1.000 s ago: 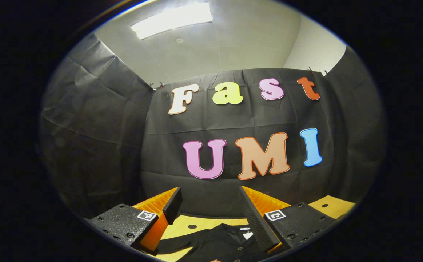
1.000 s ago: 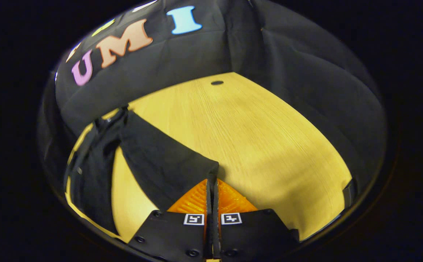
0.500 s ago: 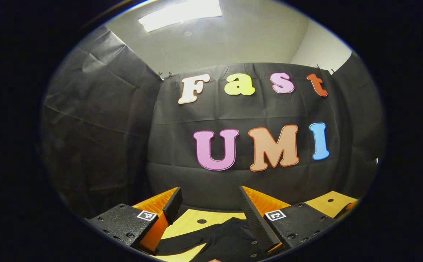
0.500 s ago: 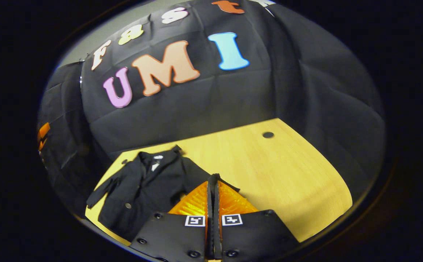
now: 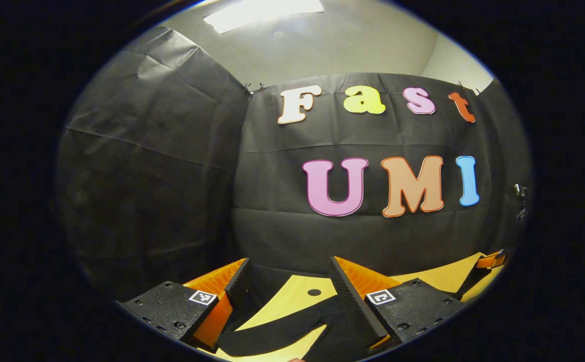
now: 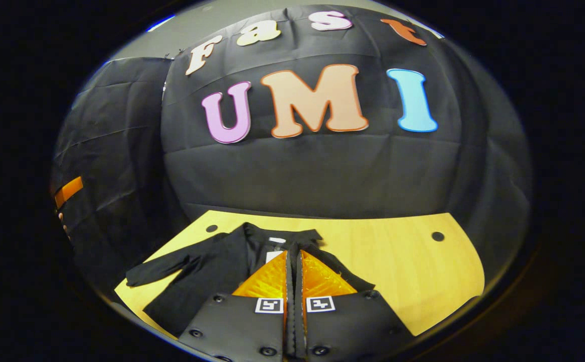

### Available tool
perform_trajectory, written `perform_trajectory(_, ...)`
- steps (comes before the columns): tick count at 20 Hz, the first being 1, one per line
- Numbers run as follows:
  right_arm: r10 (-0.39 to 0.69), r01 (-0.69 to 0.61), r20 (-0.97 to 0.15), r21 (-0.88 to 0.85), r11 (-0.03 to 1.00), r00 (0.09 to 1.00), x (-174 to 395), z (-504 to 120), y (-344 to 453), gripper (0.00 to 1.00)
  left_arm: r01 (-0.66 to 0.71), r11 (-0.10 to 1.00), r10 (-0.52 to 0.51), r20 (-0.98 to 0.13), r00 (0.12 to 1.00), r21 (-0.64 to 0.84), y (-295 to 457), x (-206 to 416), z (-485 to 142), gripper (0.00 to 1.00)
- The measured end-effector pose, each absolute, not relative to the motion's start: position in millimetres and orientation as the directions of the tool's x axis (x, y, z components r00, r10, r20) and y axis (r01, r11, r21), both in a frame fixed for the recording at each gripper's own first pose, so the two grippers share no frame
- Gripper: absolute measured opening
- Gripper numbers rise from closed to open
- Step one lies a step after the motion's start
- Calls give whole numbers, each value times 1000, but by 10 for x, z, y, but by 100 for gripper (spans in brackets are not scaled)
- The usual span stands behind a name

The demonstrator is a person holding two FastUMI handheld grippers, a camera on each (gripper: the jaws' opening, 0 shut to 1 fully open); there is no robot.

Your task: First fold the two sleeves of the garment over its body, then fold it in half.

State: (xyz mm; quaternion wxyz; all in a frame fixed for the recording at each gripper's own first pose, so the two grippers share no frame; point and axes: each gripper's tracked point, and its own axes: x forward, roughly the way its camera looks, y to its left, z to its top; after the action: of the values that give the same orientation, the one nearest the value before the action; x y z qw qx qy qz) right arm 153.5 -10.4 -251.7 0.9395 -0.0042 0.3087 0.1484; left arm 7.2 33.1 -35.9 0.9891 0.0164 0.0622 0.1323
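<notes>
Right hand-held gripper pinches garment sleeve over body — left hand-held gripper wide.

Matt black cloth garment on a smooth, pale wooden table.

Right claw carrying sleeve from out on bare surface across onto garment body, now facing collar. Left claw swinging leftward; other sleeve now lying between its fingers.
</notes>
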Motion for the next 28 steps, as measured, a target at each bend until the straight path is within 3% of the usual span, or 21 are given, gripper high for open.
perform_trajectory(8, 359, -366, -578, 110, 924, 733, 1902, -2653, 916, 2, -307, 949, 315, -142, 938, 72, 871, -77, -487, 91)
perform_trajectory(13, 398, -418, -611, 120, 901, 684, 1979, -2971, 1565, 5, -310, 947, 320, -162, 934, 85, 1124, -109, -581, 92)
perform_trajectory(15, 407, -439, -623, 113, 892, 668, 2000, -3156, 1815, 2, -301, 950, 311, -168, 936, 81, 1194, -120, -620, 92)
perform_trajectory(16, 406, -446, -632, 105, 889, 660, 2004, -3258, 1928, 5, -300, 951, 309, -168, 936, 79, 1239, -139, -638, 92)
perform_trajectory(28, 328, -426, -760, 75, 902, 561, 2121, -4484, 2667, 2, -333, 938, 345, -214, 914, 93, 1775, -261, -869, 91)
